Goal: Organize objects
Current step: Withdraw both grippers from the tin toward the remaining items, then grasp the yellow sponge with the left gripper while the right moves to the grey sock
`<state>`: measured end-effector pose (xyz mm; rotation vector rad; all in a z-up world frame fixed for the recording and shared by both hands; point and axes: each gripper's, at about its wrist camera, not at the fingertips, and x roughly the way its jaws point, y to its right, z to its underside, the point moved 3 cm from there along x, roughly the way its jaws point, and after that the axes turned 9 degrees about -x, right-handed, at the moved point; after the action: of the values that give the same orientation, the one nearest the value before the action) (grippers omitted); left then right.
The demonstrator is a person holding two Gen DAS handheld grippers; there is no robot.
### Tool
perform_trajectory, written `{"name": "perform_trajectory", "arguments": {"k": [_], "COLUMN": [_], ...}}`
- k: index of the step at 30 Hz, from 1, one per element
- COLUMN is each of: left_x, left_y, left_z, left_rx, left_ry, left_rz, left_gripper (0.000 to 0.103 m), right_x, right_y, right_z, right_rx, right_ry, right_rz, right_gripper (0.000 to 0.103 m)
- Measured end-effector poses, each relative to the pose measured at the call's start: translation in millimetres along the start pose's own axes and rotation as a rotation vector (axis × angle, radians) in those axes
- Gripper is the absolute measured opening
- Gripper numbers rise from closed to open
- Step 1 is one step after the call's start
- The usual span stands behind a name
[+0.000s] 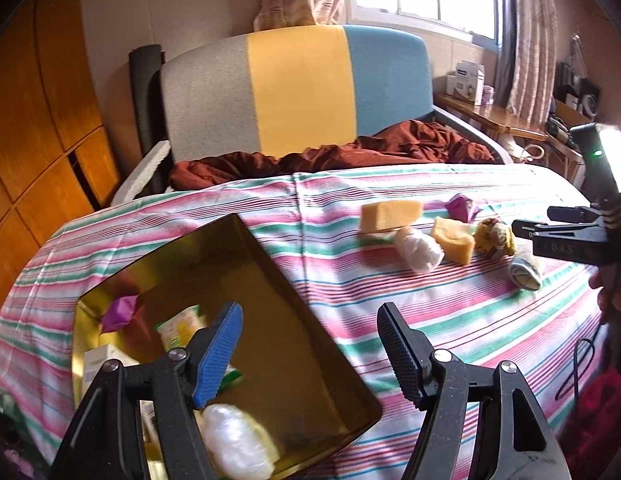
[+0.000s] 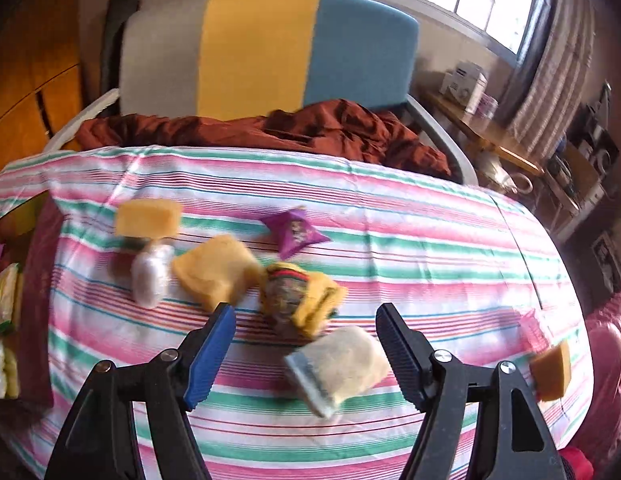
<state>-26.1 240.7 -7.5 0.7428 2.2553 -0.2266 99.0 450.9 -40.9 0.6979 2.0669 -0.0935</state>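
Observation:
A gold tin box (image 1: 270,280) stands on the striped bedsheet (image 1: 430,320); inside lie a purple packet (image 1: 118,314), a green-yellow packet (image 1: 178,326) and a white wrapped bundle (image 1: 234,440). My left gripper (image 1: 310,320) hangs open over the box's right edge, holding nothing. Further right lie two yellow sponges (image 2: 148,218) (image 2: 216,272), a white bundle (image 2: 150,276), a purple packet (image 2: 294,232), a yellow patterned sock roll (image 2: 298,296) and a beige cloth roll (image 2: 338,364). My right gripper (image 2: 306,316) is open just above the beige roll, pads clear of it.
A grey, yellow and blue headboard (image 1: 302,92) and a rumpled maroon blanket (image 1: 350,152) close off the far end of the bed. A wooden side table (image 1: 494,116) stands at the right, a wooden wardrobe (image 1: 38,120) at the left. Another sponge (image 2: 550,370) sits near the sheet's right edge.

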Motion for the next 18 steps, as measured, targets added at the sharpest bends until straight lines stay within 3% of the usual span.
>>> {"name": "perform_trajectory", "arguments": {"k": [5,16,18], "left_x": [24.0,111.6,127.2], "left_y": [22.0,37.9,42.8], "left_z": [-16.5,-62.5,-73.1], "left_rx": [-0.025,-0.196,-0.217], "left_ry": [-0.053,-0.247,-0.280], "left_rz": [0.072,0.135,0.146], "left_gripper": [0.070,0.071,0.081], "right_x": [20.1,24.0,23.1], "right_y": [41.0,36.0,38.8], "right_z": [17.1,18.1,17.8], "right_rx": [0.210,0.204,0.216], "right_ry": [-0.067,-0.085,-0.081], "right_rz": [-0.040,-0.073,-0.077], "right_gripper": [0.074,0.074,0.074]}}
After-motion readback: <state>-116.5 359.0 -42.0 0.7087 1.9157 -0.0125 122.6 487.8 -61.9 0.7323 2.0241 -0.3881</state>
